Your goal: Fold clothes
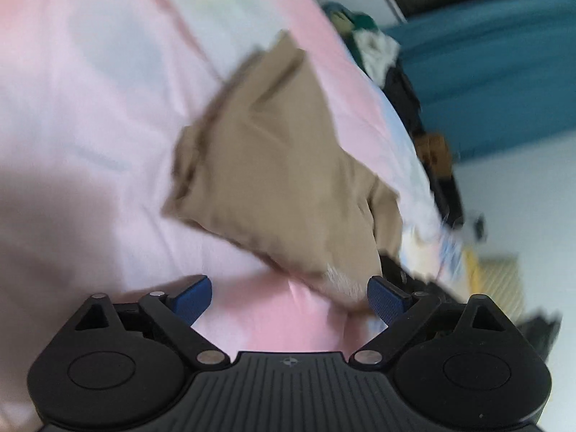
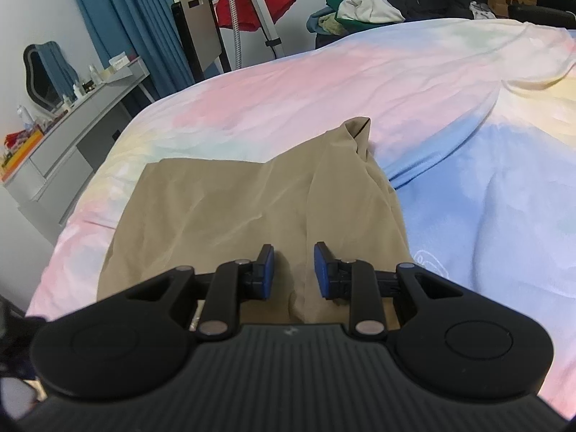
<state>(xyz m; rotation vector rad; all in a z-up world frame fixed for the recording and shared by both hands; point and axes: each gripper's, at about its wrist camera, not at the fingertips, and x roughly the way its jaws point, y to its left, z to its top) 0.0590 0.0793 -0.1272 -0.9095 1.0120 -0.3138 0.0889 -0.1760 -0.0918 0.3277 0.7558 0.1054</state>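
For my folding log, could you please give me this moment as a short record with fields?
surface: bed with a pastel tie-dye cover
garment: tan garment, lying partly folded on the cover, one ridge bunched up at its far end
left gripper: jaws wide open, nothing between them, near the garment's edge
right gripper: jaws part open, a fold of the garment rising between them; grip not clear
image quality: left wrist view blurred
background: pile of clothes beyond the bed

A home bedroom: pastel bedspread [image 2: 324,72], blue curtains [image 2: 118,10], dressing table [image 2: 72,122] with mirror [image 2: 43,72].
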